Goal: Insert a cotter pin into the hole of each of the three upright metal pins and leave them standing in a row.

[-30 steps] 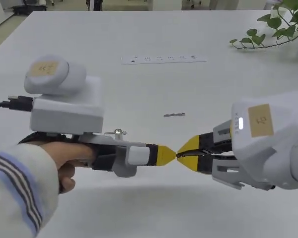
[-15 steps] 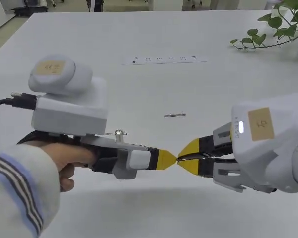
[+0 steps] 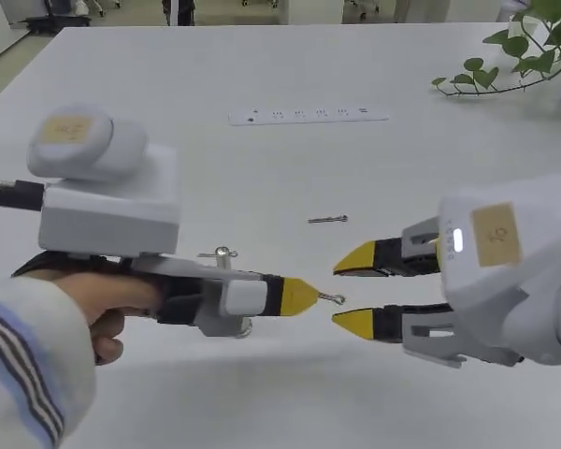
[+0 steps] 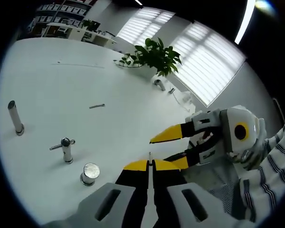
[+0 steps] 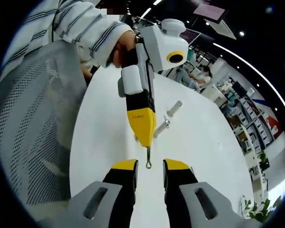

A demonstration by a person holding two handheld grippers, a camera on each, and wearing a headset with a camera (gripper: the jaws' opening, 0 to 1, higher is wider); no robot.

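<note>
My left gripper (image 3: pixel 304 296) is shut on a cotter pin (image 3: pixel 332 299), whose loop sticks out past its yellow tips. My right gripper (image 3: pixel 355 290) faces it, open, one jaw above and one below the loop without touching it. In the right gripper view the cotter pin (image 5: pixel 148 157) hangs between my right gripper (image 5: pixel 151 166) jaws. In the left gripper view three upright metal pins stand on the table: a bare one (image 4: pixel 14 118), one with a cotter pin through it (image 4: pixel 66 149), and a near one (image 4: pixel 89 173). A loose cotter pin (image 3: pixel 327 220) lies further back.
A white power strip (image 3: pixel 309 114) lies at the far side of the white table (image 3: pixel 430 178). A potted plant (image 3: pixel 514 47) reaches in at the back right. A mesh chair back (image 5: pixel 33 118) stands beside the table.
My right gripper has opened and let go of the cotter pin, which stays in the shut left gripper. The left gripper has drawn back slightly to the left.
</note>
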